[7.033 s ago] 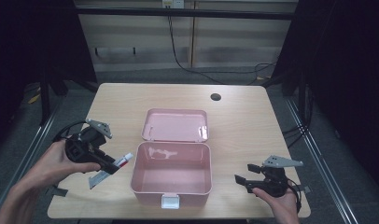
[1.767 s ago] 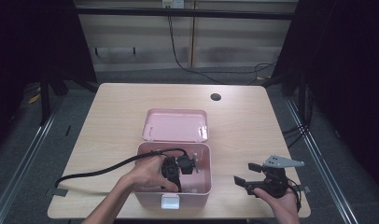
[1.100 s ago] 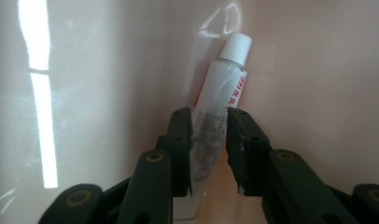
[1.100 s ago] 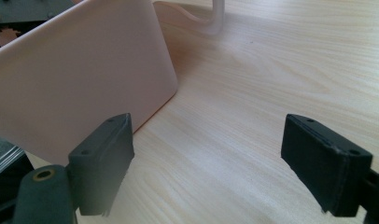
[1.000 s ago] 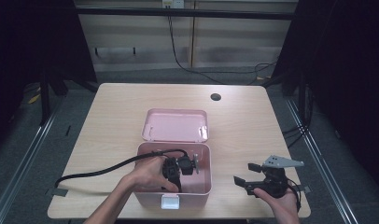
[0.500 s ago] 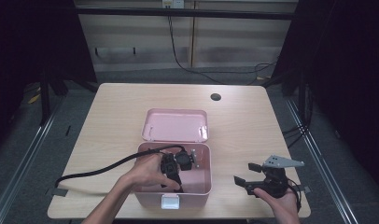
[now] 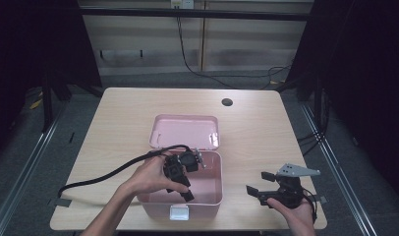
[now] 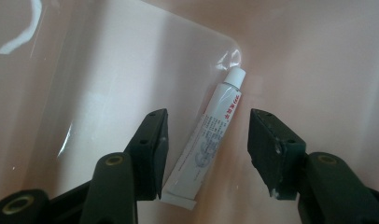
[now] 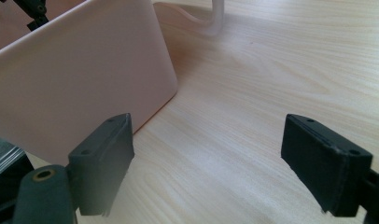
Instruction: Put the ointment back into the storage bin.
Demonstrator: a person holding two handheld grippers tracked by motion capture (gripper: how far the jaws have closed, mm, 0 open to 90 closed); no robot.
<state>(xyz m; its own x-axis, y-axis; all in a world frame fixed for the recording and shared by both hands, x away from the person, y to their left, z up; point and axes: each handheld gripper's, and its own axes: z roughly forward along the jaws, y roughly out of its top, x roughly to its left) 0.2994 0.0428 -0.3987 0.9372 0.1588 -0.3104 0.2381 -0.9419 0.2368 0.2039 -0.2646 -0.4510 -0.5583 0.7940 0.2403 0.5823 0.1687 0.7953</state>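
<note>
The left hand-held gripper (image 8: 204,154) hangs inside the pink plastic storage box (image 7: 212,196) with its jaws pointed down at the floor of the tub. Earlier frames are at hand, and the jaws have just been opening; they now stand apart, released, with nothing pressed between the pads. Between them, but clear of both, lies the small white squeeze tube with a white cap and red lettering (image 8: 211,135), flat on the box floor, its cap toward a rounded corner and its crimped end nearest the camera. Lying loose like that, it reads as set down in the box, the jaws spread so as to leave it where it rests.

In the high view the same left hand-held gripper (image 7: 183,172) sits over the open tub, the person's left hand (image 7: 148,174) wrapped round its body and its black cable trailing off across the light wooden surface (image 7: 124,113) to the left. The box's hinged lid (image 7: 185,132) lies thrown back behind the tub, which keeps the opening free from above.

The right hand-held gripper (image 7: 266,189) rests low over the surface just right of the box, held by the right hand (image 7: 298,216). Its jaws (image 9: 208,163) stand wide and grasp nothing, with only bare wood between them and the box's outer wall (image 9: 75,93) beside one jaw; I judge it is simply parked out of the way.
</note>
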